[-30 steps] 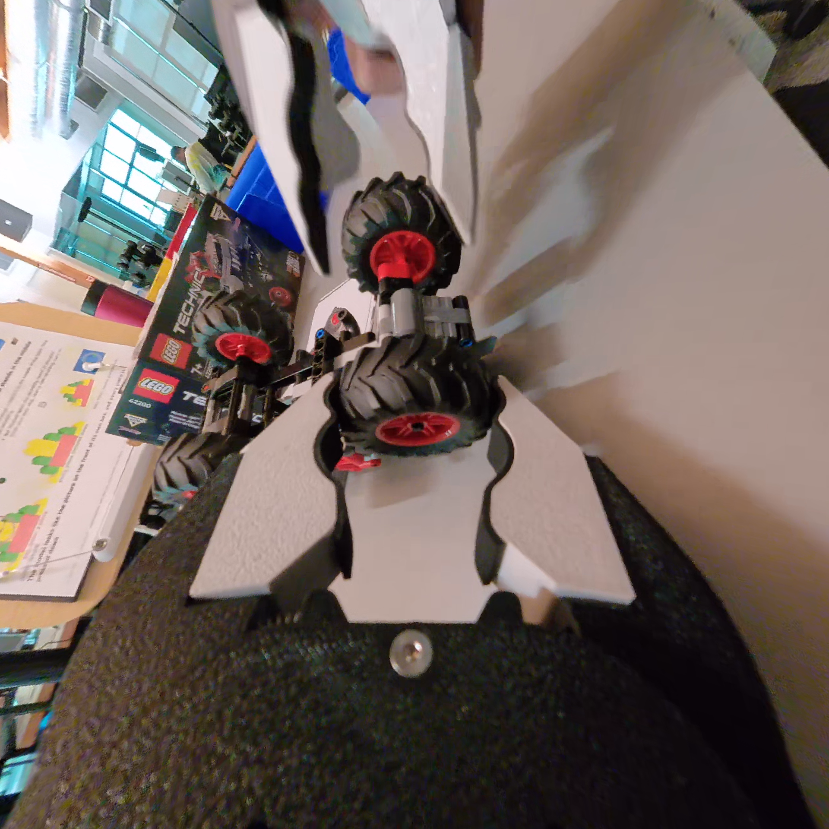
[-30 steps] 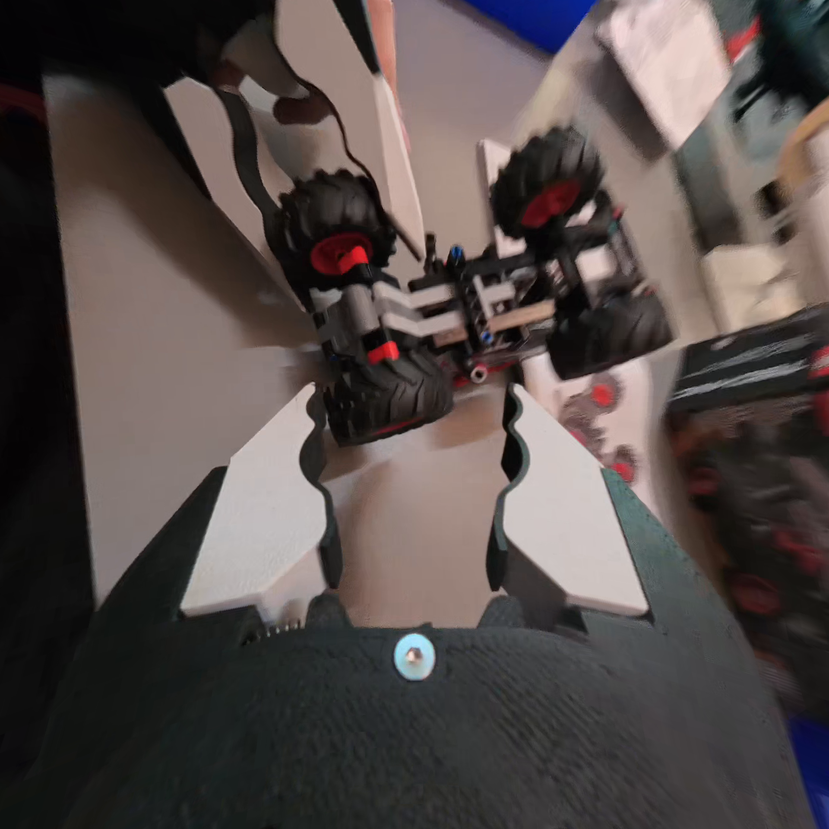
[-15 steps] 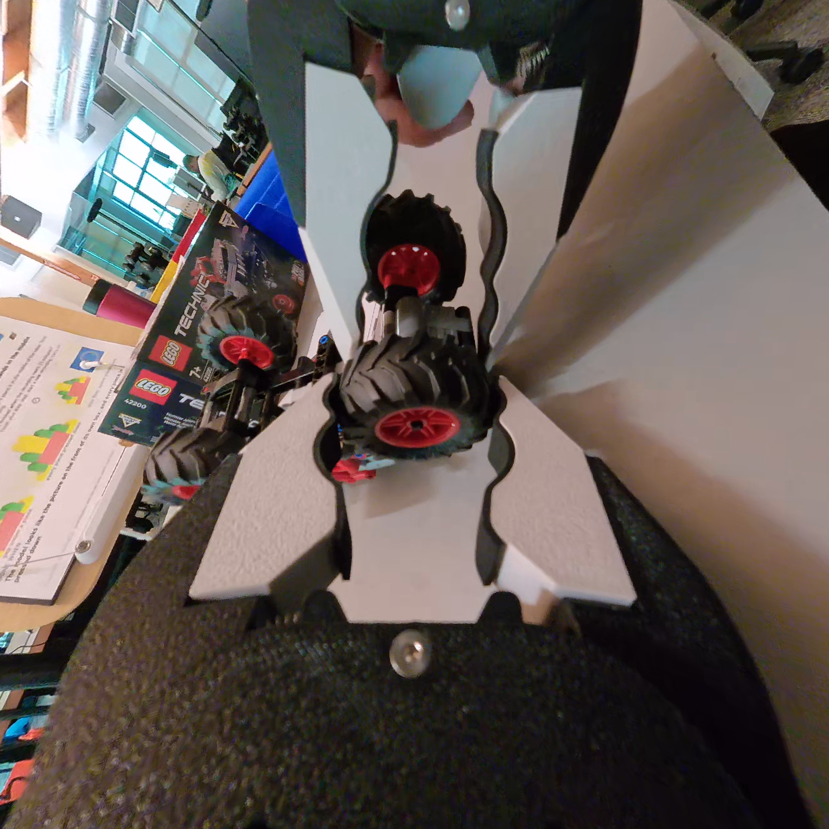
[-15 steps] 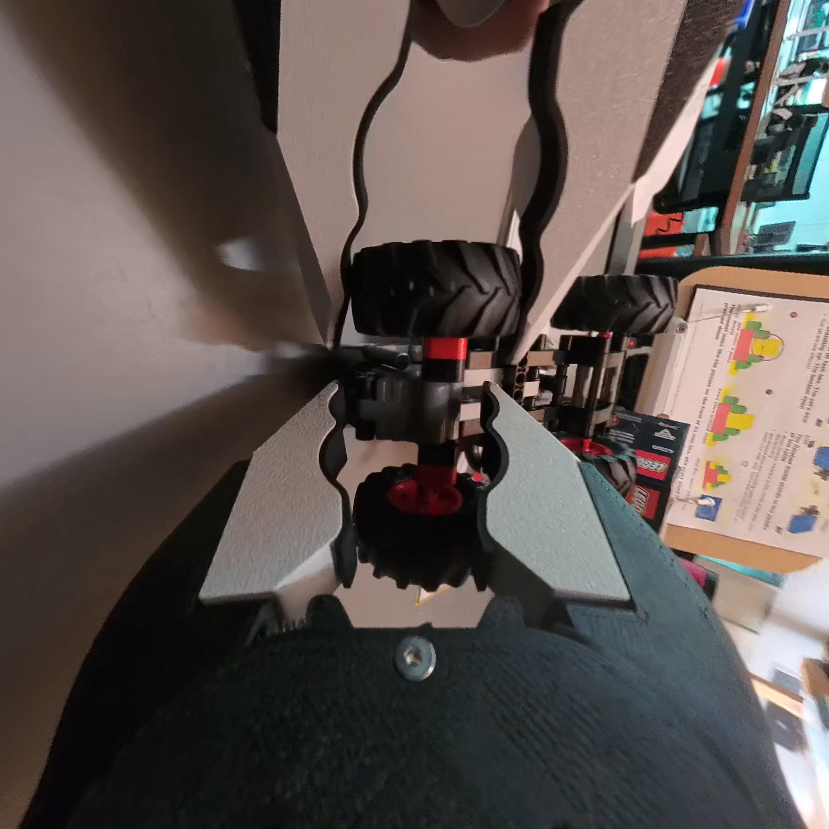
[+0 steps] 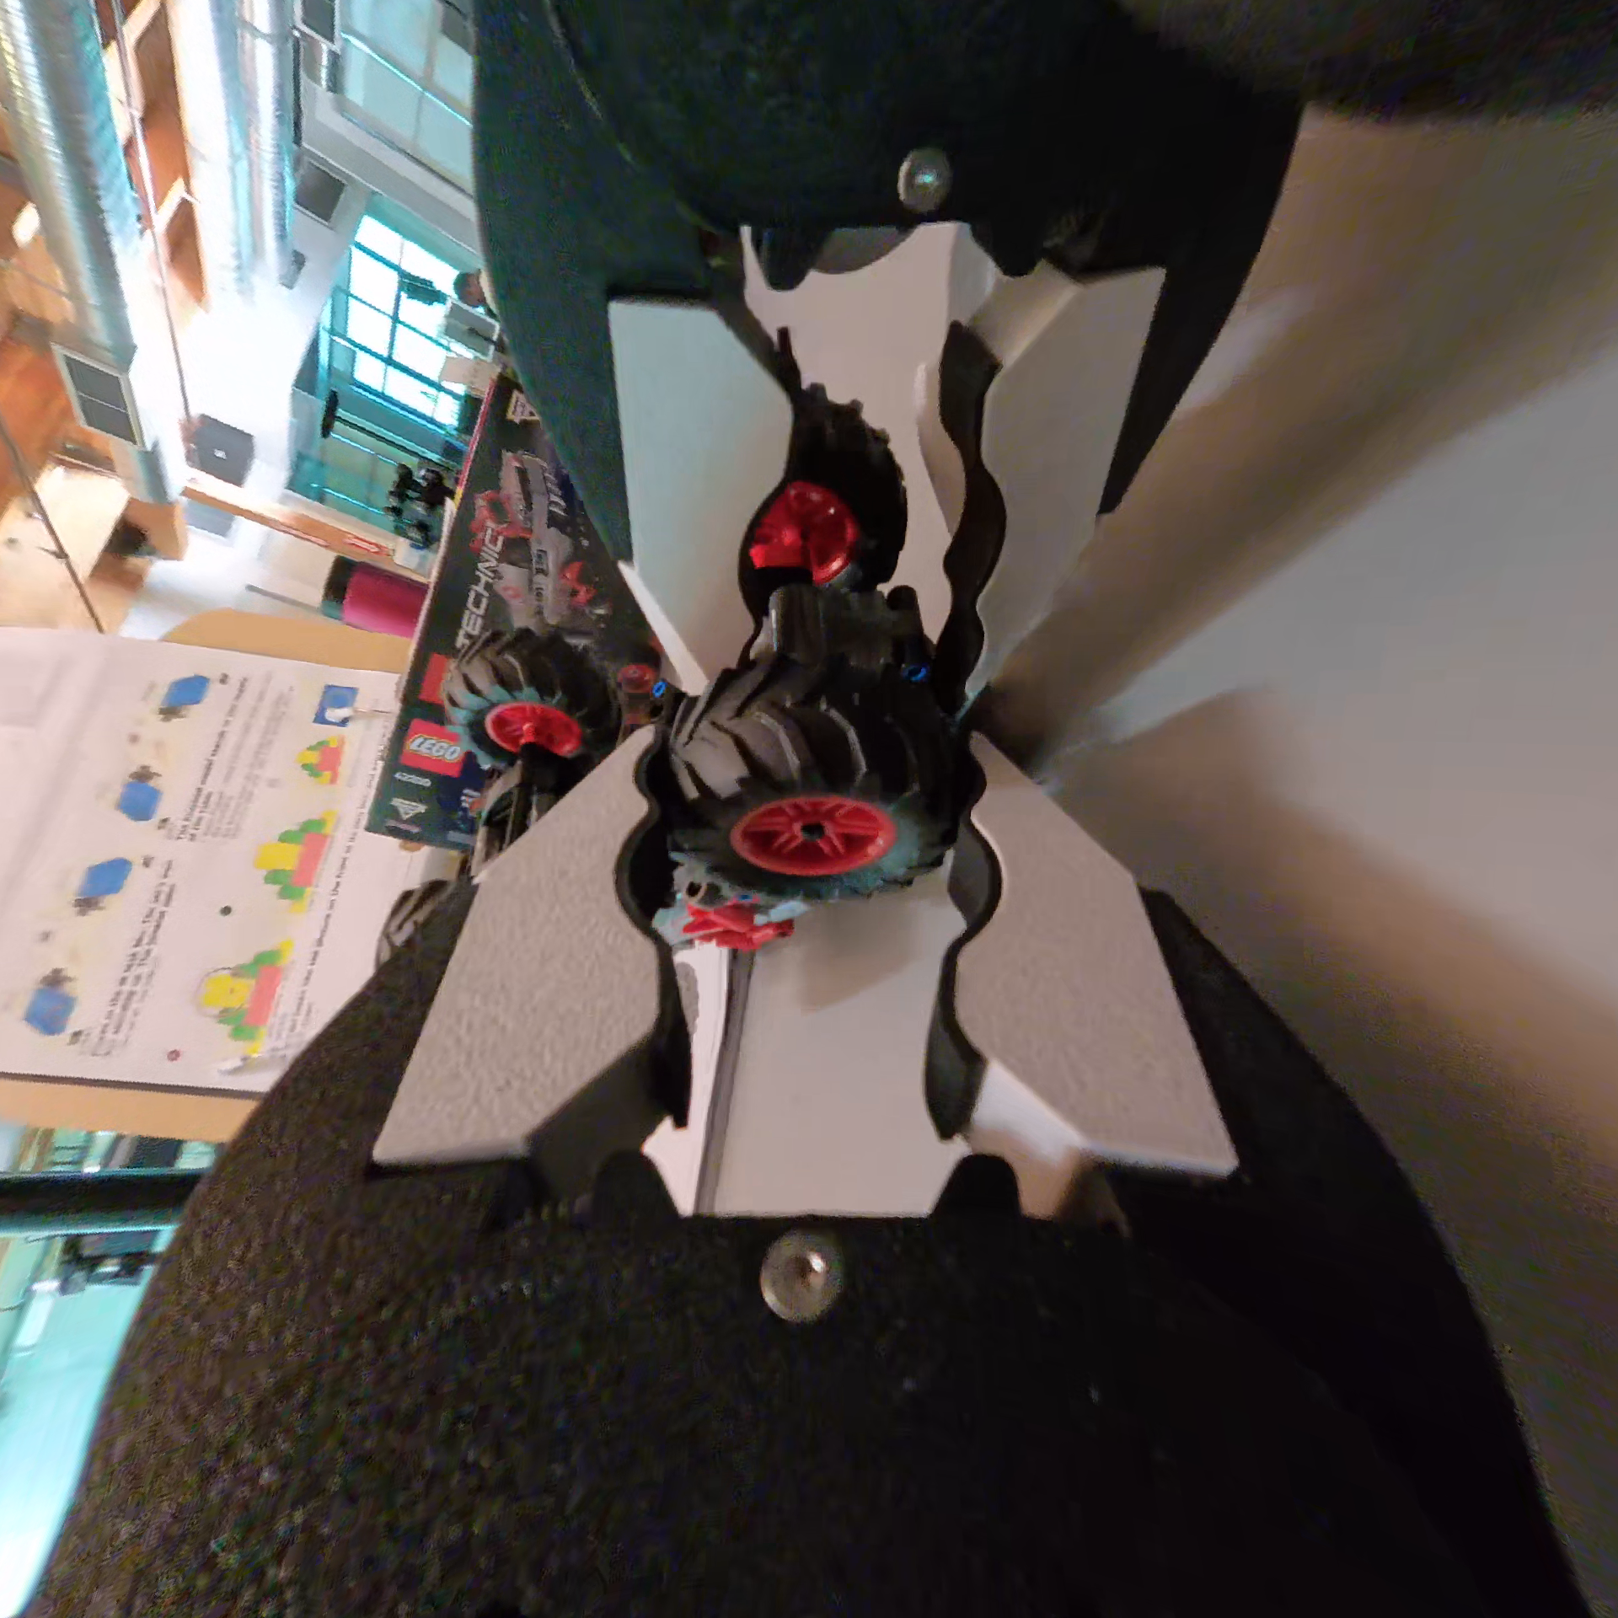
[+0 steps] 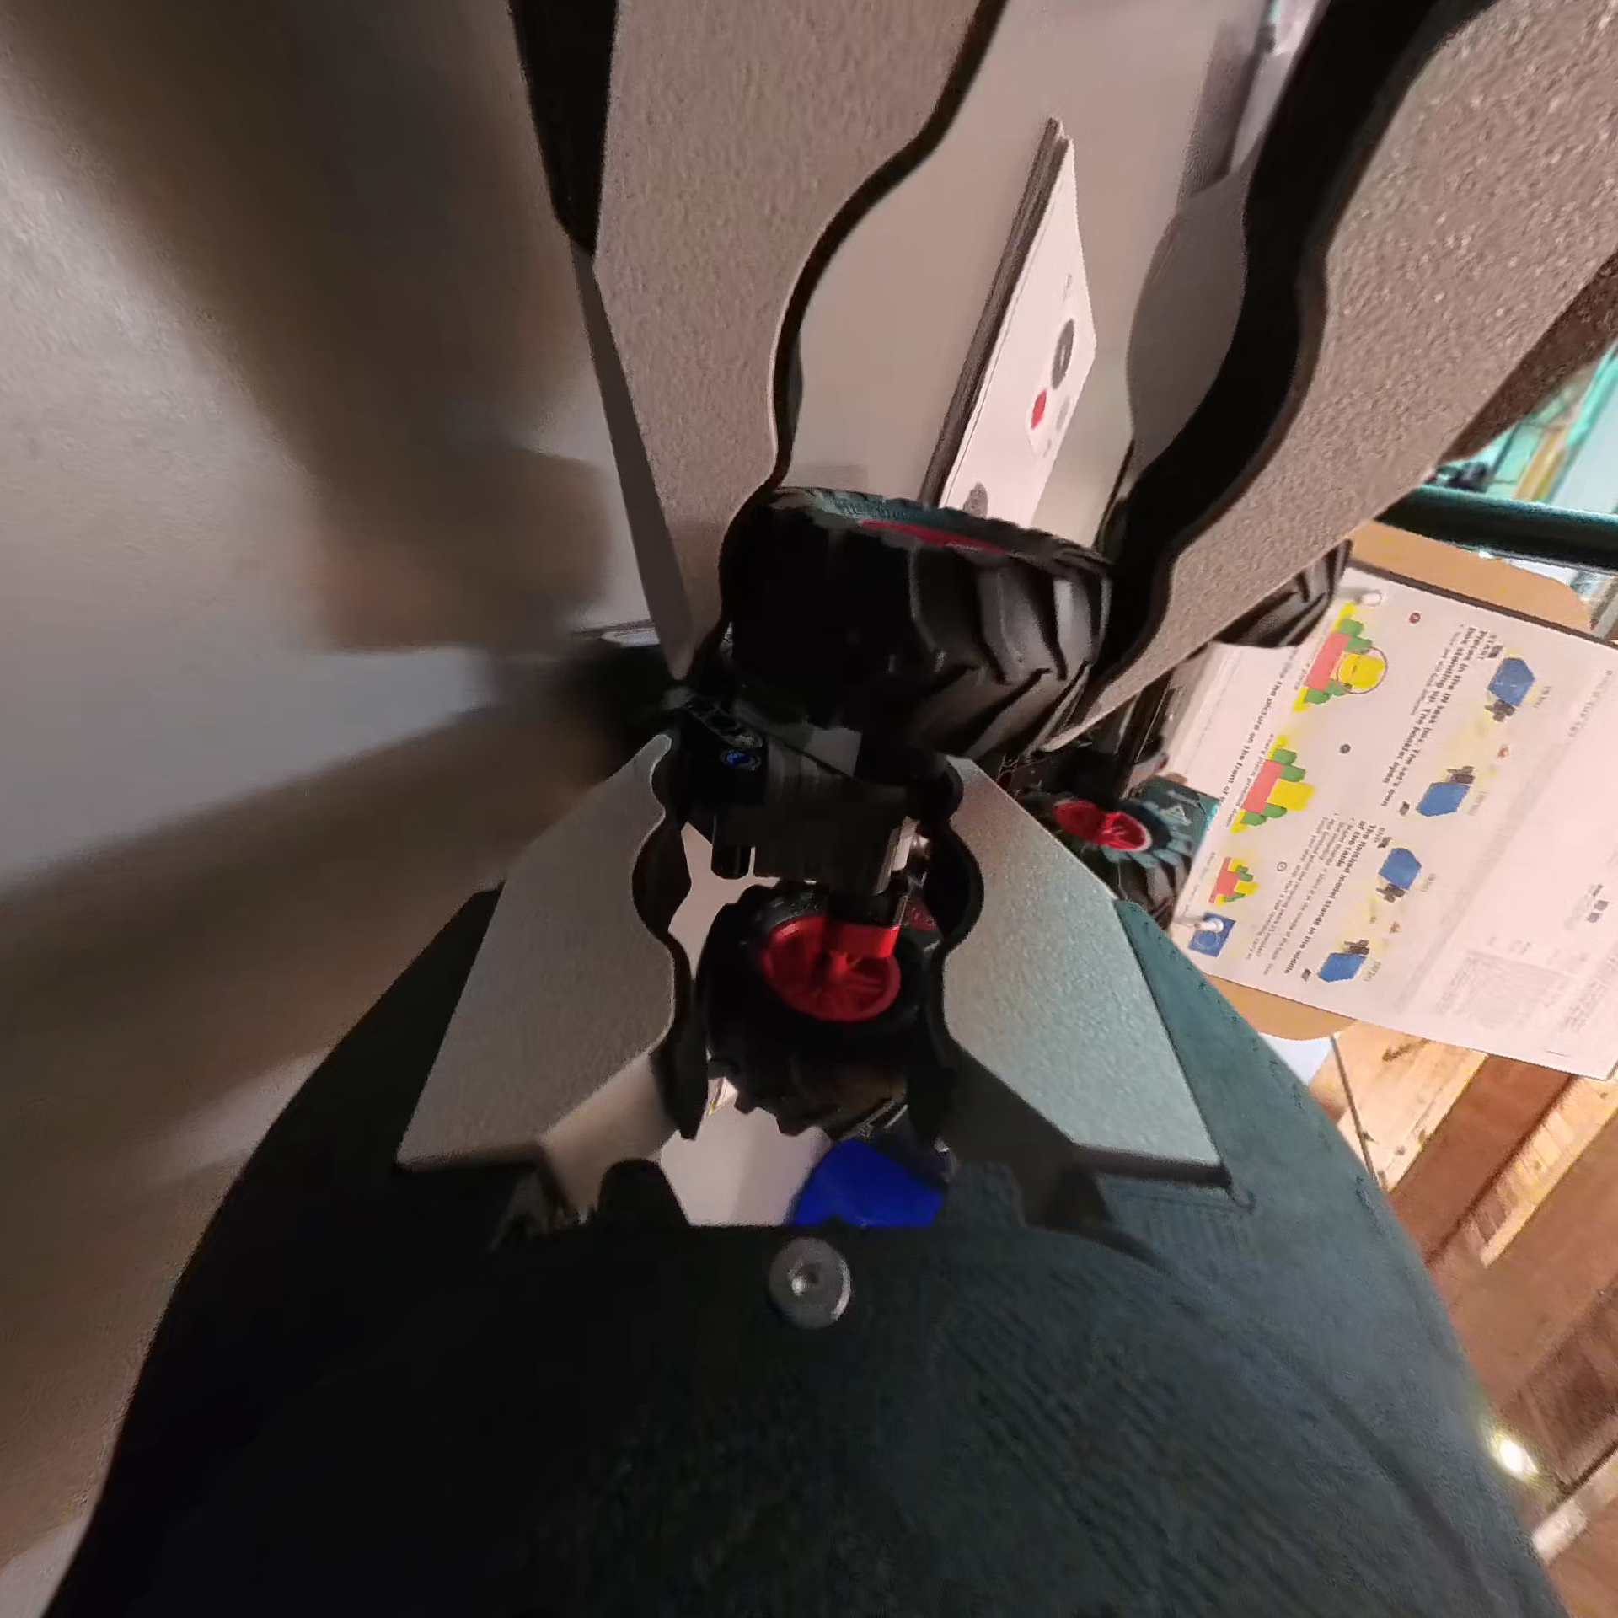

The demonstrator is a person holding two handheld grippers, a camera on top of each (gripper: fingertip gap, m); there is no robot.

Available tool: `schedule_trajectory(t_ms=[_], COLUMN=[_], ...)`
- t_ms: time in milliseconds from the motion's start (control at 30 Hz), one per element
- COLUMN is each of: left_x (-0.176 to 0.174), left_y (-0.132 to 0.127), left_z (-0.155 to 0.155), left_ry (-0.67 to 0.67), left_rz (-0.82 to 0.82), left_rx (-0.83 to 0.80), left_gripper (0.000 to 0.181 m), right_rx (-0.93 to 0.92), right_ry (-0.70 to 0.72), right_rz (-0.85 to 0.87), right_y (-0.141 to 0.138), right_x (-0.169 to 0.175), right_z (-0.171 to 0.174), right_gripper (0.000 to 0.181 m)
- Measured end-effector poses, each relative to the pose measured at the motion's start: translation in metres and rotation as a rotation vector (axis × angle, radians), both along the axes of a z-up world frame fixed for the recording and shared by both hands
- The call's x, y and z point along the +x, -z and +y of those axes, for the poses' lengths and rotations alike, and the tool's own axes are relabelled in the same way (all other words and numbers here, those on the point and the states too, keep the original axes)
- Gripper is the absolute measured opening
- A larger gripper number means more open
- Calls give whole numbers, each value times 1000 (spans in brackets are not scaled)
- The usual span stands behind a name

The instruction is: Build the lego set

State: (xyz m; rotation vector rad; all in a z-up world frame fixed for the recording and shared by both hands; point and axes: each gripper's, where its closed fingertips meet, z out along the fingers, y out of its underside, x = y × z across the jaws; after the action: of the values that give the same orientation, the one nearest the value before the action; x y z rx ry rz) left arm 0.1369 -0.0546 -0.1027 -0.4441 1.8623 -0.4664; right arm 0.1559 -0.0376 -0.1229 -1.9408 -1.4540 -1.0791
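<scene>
Both claws have closed in on one end of the truck (image 5: 814,700) since a second ago. Then the right claw was off the model and blurred in motion; half a second ago it had just come around the axle. Now the two claws meet nose to nose, tips nearly touching.

Left claw (image 5: 810,814): pinching the near wheel (image 5: 810,801), black tyre with red hub, fingers pressed on the tread either side. This grip looks the same as in both earlier frames.

Right claw (image 6: 801,840): its tips pinch the dark axle block (image 6: 814,814) between the two wheels; the far wheel (image 6: 827,972) sits deeper between the fingers. Half a second ago it reached less far over the model. In the left wrist view the right claw (image 5: 862,525) comes in from the top, with that wheel (image 5: 805,534) between its fingers.

The truck is held between the claws, above the white desk (image 5: 1401,613); whether any wheel touches the desk I cannot tell. Its other axle sticks out to the side, one wheel (image 5: 525,718) showing in front of the box (image 5: 490,630).

The box has drifted in the left view, so the whole hold has tilted a little.

Surface: plain white desk, strong shadows of the claws across it. A booklet (image 6: 1033,350) lies flat on it behind the left claw (image 6: 928,438).

Room: a printed sheet (image 5: 158,867) with coloured brick pictures on a brown board, a pink and black cylinder (image 5: 376,595) beyond the box, tall windows (image 5: 385,350) and ductwork (image 5: 52,158) farther back. Something blue (image 6: 867,1191) shows low between the right claw's fingers; too blurred to tell what.
</scene>
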Motion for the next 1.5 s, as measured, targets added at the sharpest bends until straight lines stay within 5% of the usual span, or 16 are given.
schedule_trajectory(t_ms=[167,333,467,700,900,1133,1300,1500], left_x=[-4,-5,-8,-7,-4,-4,-5,-3], left_y=[1,0,2,-3,-12,-16,-13,-10], left_z=[1,6,2,3,14,18,13,3], left_ry=[2,-30,-13,28,-1,6,23,50], left_rz=[50,-34,52,-38,-87,-106,-106,-95], left_rx=[-228,-27,-295,-213,-214,-183,-156,-131], left_gripper=[60,60,60,61,61,61,62,62], right_rx=[-1,-6,-6,-51,51,6,73,-39], right_ry=[16,18,0,-2,-51,-74,-65,-101], right_rz=[16,23,31,129,365,411,487,429], right_y=[0,0,-2,-4,-37,-36,-61,-33], right_x=[-2,-2,-4,-11,-28,-29,-25,-35], right_z=[2,4,5,2,-3,-1,-2,1], right_gripper=[53,52,47,48,38,34,29,33])
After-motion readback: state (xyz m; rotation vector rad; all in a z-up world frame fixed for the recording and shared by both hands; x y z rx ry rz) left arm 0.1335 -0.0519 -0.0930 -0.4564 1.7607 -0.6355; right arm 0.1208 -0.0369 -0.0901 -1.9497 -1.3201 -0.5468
